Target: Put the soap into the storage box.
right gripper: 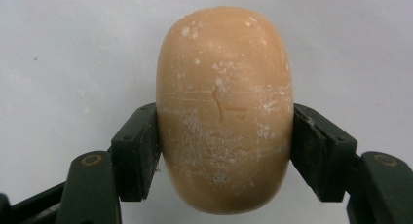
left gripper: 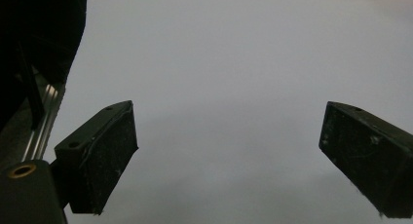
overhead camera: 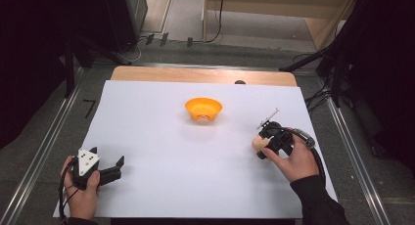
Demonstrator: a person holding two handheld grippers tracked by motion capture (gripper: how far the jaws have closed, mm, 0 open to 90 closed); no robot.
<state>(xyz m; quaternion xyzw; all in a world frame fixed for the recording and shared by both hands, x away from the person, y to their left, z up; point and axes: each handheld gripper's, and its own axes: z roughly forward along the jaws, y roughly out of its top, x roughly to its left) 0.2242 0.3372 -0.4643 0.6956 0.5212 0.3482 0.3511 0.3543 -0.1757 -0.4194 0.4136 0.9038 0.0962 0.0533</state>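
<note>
Right tongs [right gripper: 224, 151] pinching a tan, egg-shaped bar of soap [right gripper: 224, 107] at its sides, low over the white sheet [overhead camera: 161, 151] on the bench, right of centre. Left tongs [left gripper: 229, 160] spread and empty near the sheet's left front corner. Step in hand, by judgement: transport after the grasp. Next move likely calls for carrying the soap left and forward to the orange bowl [overhead camera: 203, 109], then releasing above it.

The white sheet covering the wooden table [overhead camera: 147, 117] lies bare across most of its width, so passage is open from near left to near right. The one obstacle is a small orange plastic bowl [overhead camera: 203, 109] at the far middle, with free room around all its sides.
</note>
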